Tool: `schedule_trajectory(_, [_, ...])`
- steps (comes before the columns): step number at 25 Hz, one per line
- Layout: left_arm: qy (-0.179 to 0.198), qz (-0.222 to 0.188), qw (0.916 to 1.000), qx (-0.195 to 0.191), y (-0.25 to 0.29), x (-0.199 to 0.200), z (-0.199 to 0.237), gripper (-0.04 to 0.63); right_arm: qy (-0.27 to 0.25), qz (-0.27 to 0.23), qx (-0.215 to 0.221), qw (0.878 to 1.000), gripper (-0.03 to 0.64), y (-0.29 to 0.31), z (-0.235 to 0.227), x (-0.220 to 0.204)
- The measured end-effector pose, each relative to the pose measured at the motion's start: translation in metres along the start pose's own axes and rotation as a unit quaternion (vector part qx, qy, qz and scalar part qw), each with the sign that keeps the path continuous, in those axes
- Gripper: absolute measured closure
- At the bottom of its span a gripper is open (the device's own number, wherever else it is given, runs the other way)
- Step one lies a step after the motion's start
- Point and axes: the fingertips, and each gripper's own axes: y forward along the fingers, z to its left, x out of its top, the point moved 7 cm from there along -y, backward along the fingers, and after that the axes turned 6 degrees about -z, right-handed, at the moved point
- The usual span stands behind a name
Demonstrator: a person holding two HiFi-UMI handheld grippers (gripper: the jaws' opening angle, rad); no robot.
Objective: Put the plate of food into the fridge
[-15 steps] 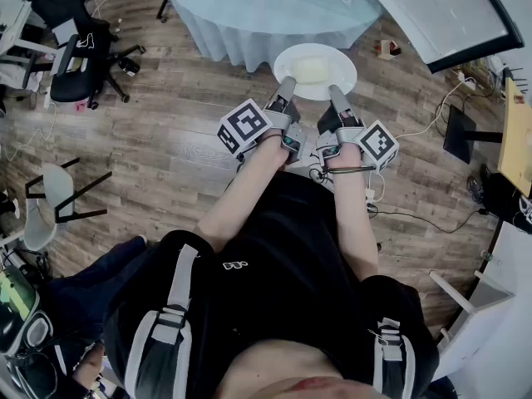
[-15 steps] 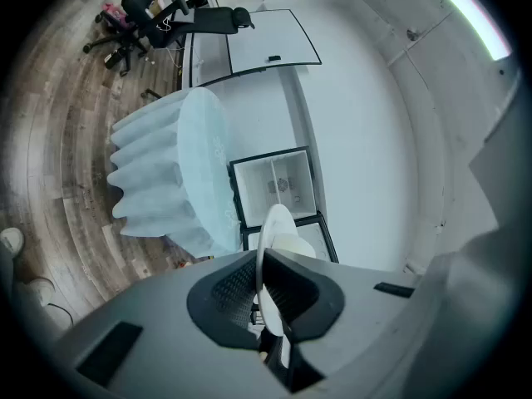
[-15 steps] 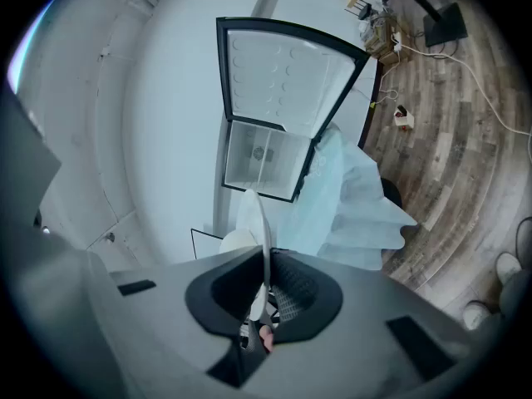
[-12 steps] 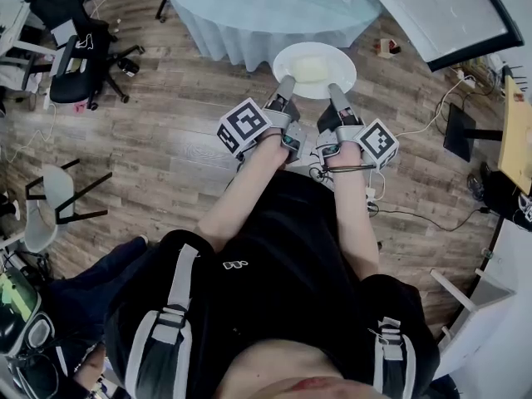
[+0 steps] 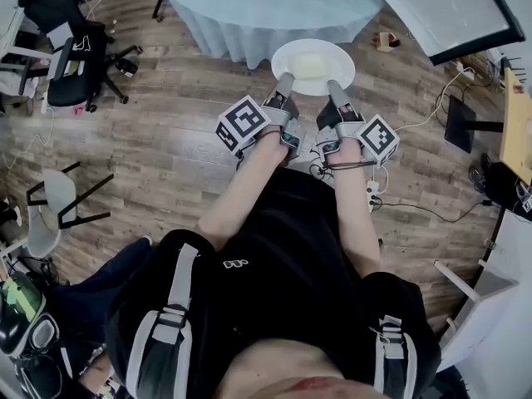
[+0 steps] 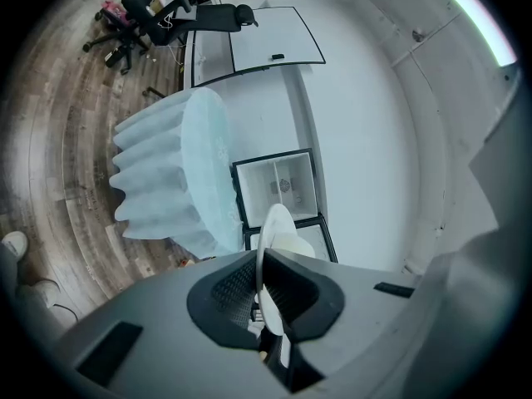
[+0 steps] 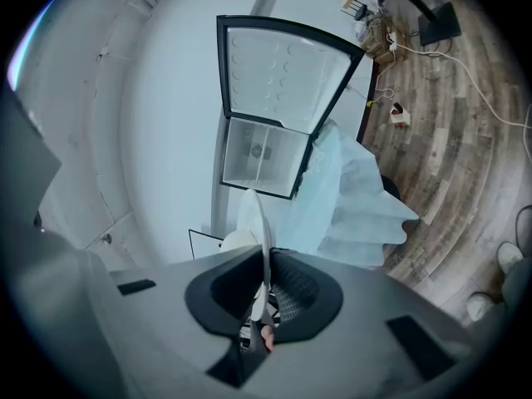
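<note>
Plate (image 5: 342, 60), round, white, rim pinched by fingers of left gripper (image 5: 286, 81) and right gripper (image 5: 335, 88), over wood-plank floor (image 5: 179, 144) beside cloth-draped desk (image 5: 266, 7).

From above: a black short-sleeved top (image 5: 283, 248) with a small white logo (image 5: 235, 264) on the chest, and pale grey harness straps (image 5: 173, 302) with buckles over both shoulders. The left gripper (image 5: 285, 83) and right gripper (image 5: 335, 88) have grey housings and slim grey fingers. Each carries a cube (image 5: 245, 125) printed with black-and-white square markers. A thin dark cable (image 5: 347, 168) loops beneath the right one. The gripping pads (image 6: 224, 289) are black with a fine mesh texture.
</note>
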Motion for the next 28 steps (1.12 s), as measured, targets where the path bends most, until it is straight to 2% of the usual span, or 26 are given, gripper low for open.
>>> schedule_trajectory(10, [-0.013,-0.021,0.9995,0.02,-0.023,0.044,0.023,0.589,0.001,0.029,-0.01,1.0,0.588,0.026,-0.001,-0.047])
schedule_trajectory(17, [-0.035,-0.032,0.9982,0.035,-0.042,0.072,0.042,0.589,0.005,0.051,-0.02,0.999,0.586,0.04,0.002,-0.083])
schedule_trajectory(21, [-0.041,-0.017,0.9985,0.031,-0.038,0.074,0.044,0.589,-0.004,0.038,-0.03,0.999,0.586,0.039,0.002,-0.083])
schedule_trajectory(28, [-0.046,0.006,0.9986,0.027,-0.001,0.073,0.036,0.589,-0.018,0.019,-0.037,0.999,0.586,0.055,0.004,-0.056])
